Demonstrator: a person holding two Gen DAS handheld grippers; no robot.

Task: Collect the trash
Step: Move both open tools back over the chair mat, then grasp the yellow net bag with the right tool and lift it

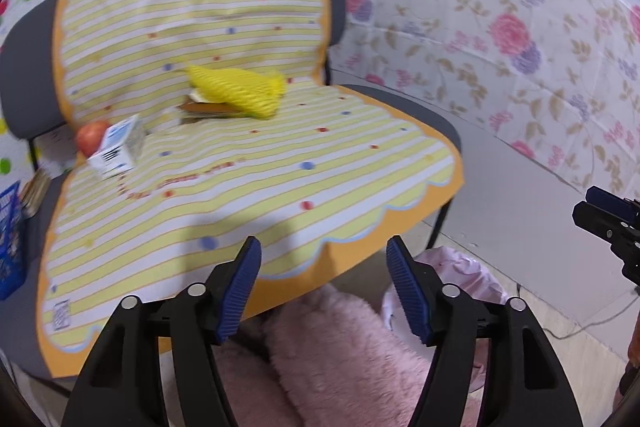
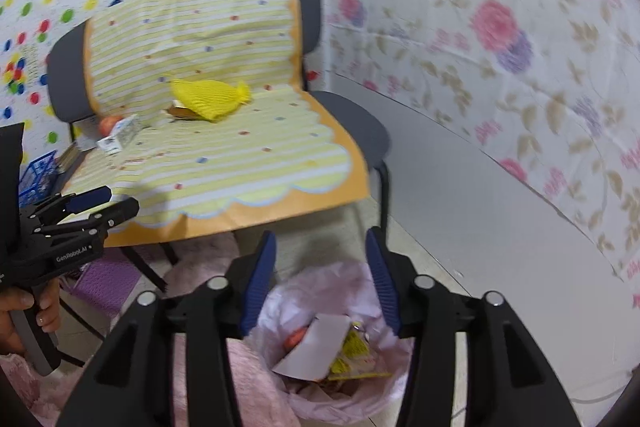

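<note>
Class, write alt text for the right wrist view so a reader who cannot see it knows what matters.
The open, empty right gripper hovers over a pink-lined trash bin holding white card and wrappers. Behind it, a chair with a striped yellow mat carries a yellow mesh bag, a small carton and an apple. The left gripper shows at left.

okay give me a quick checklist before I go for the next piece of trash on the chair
1. Left gripper empty, jaws apart: ok.
2. Right gripper empty, jaws apart: ok.
3. Bin bag open below the right gripper, paper and wrappers inside: ok.
4. Trash left on the chair: yellow net on a brown thing, small carton: ok, in plain view.
5. Apple touching the carton, could get knocked: not ok.
6. Whether the apple counts as trash: cannot tell.
</note>
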